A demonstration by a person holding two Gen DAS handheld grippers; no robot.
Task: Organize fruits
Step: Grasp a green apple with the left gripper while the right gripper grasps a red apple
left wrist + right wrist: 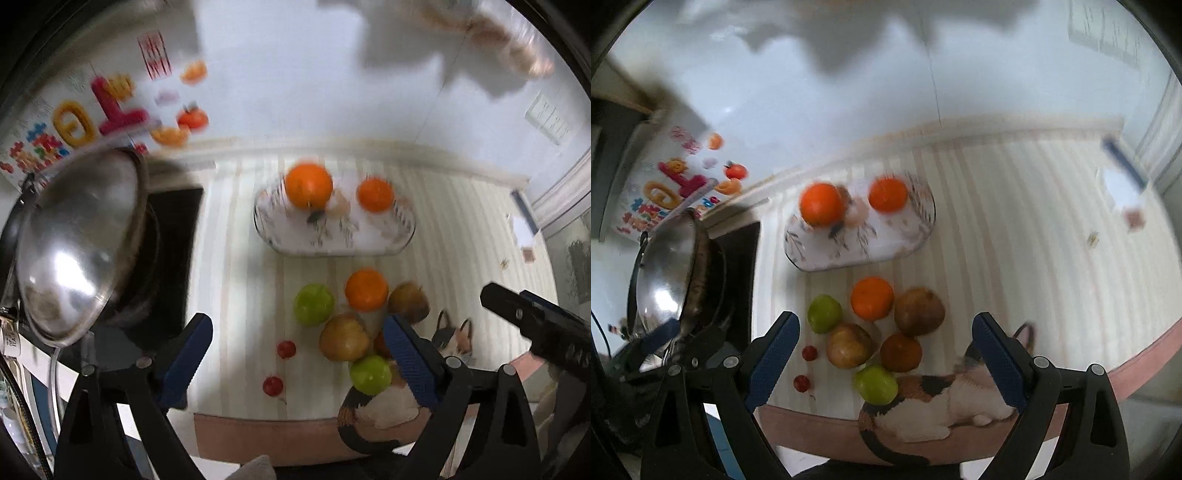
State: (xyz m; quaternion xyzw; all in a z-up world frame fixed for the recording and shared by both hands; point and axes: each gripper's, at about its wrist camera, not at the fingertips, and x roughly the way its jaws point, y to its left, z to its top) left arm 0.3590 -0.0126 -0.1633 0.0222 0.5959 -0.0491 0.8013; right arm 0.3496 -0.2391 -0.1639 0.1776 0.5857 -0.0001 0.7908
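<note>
Fruits sit in two groups on the striped cream bench [1015, 229]: two round oranges, one on the left [822, 204] and one on the right [888, 194], already rest on the white oval patterned tray [849, 251] at the far side, while a loose cluster lies nearer, well apart from neither jaw pair. That cluster holds a third orange [872, 298], a dull brown-yellow round fruit [919, 311] just right of it, a second brownish fruit [849, 345], a dark reddish-orange fruit [900, 352], two green apples, one far-left [824, 313] and one near [875, 384], and two small red cherry-like fruits [809, 352] to the left. Both the left gripper [295, 354] and the right gripper [884, 362] hover with jaws wide and nothing held. The risks seem plain. The cluster fruits touch one another, so closing on one could nudge its neighbours and set round fruit rolling toward the near bench edge. A calico cat [945, 398] lies at that edge, just beside the near green apple, and may paw or shift it. The tilted shiny steel bowl [77, 243] at the left could be knocked by the left gripper. Motion blur suggests fast movement, which worsens aim.
</note>
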